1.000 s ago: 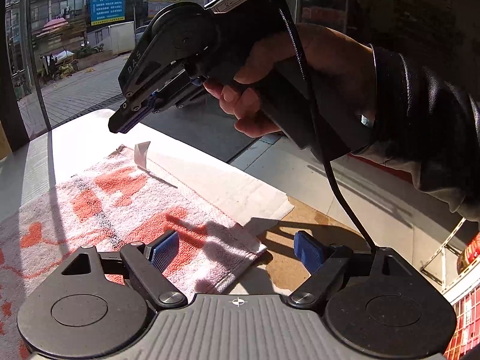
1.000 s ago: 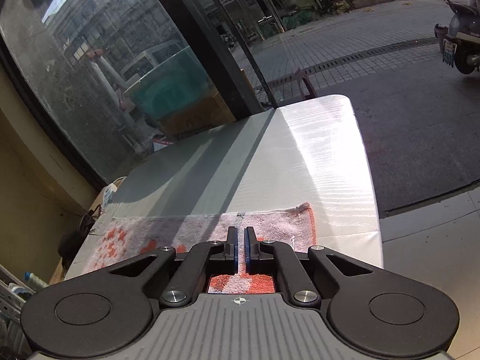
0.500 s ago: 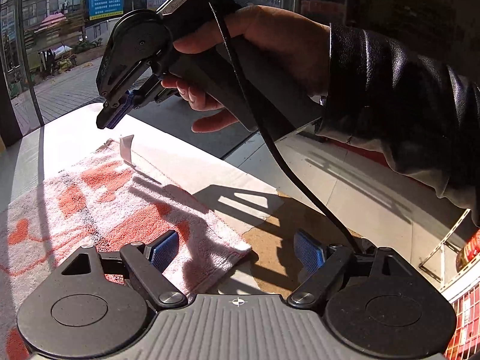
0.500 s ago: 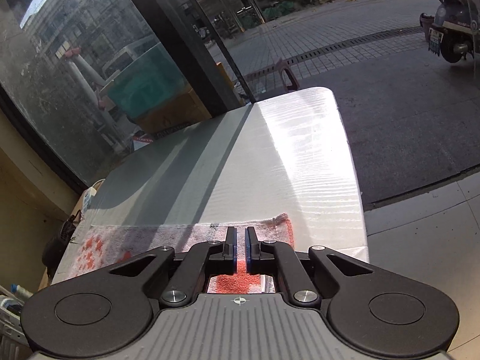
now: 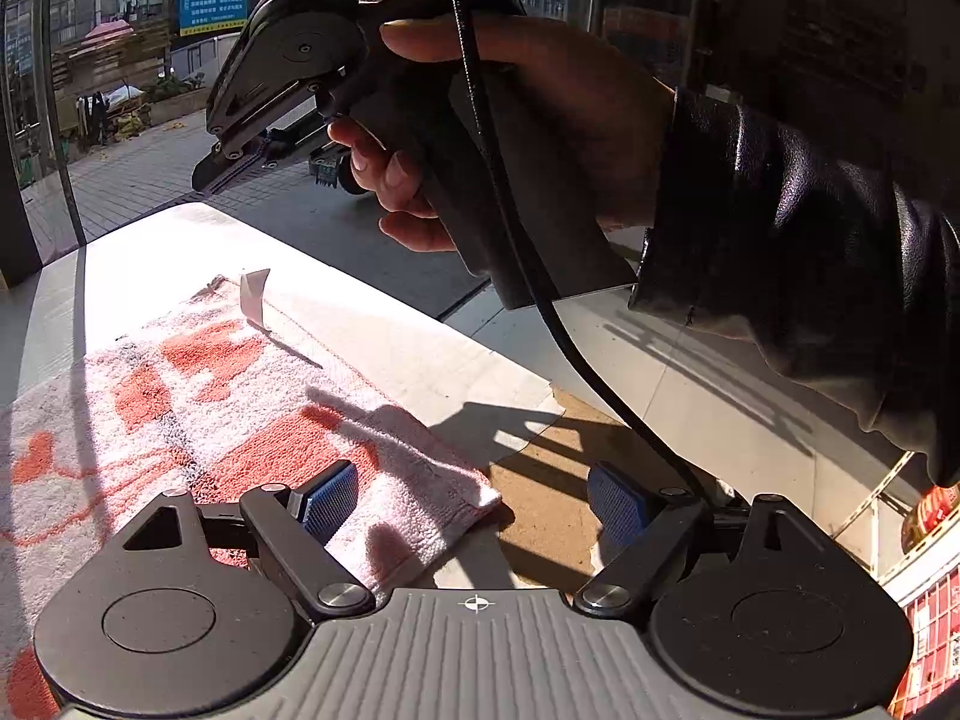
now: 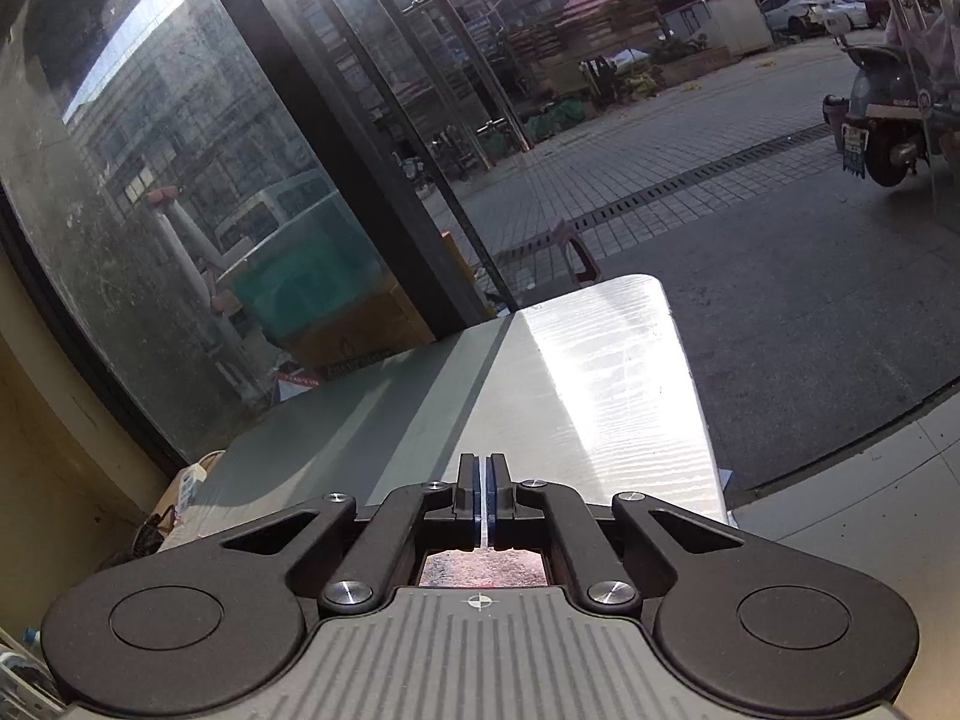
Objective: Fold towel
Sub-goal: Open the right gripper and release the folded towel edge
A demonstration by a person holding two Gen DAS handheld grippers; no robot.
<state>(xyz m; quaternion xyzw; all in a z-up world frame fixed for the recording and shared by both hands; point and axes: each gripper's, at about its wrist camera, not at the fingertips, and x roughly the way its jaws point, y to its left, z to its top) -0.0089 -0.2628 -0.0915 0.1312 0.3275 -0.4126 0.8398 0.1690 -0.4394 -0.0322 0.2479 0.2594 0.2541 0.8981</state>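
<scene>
A white towel with red patterns [image 5: 252, 408] lies flat on the white table [image 5: 390, 354]; a white label stands up at its far edge. My left gripper [image 5: 474, 504] is open low over the towel's near right corner, one blue pad above the cloth, the other above the table's bare brown patch. My right gripper [image 5: 207, 177] shows in the left wrist view, held in a hand high above the towel's far end. In the right wrist view its jaws [image 6: 482, 501] are shut with nothing between them; a strip of towel [image 6: 483, 567] shows below.
The table's right edge [image 5: 510, 282] drops to a tiled floor. A glass wall and door frame [image 6: 336, 180] stand beyond the table's far left. A scooter [image 6: 888, 114] is parked outside.
My right gripper has risen and tilted up away from the towel; the towel has nearly dropped out of its view. My left gripper has stayed open over the near corner.
</scene>
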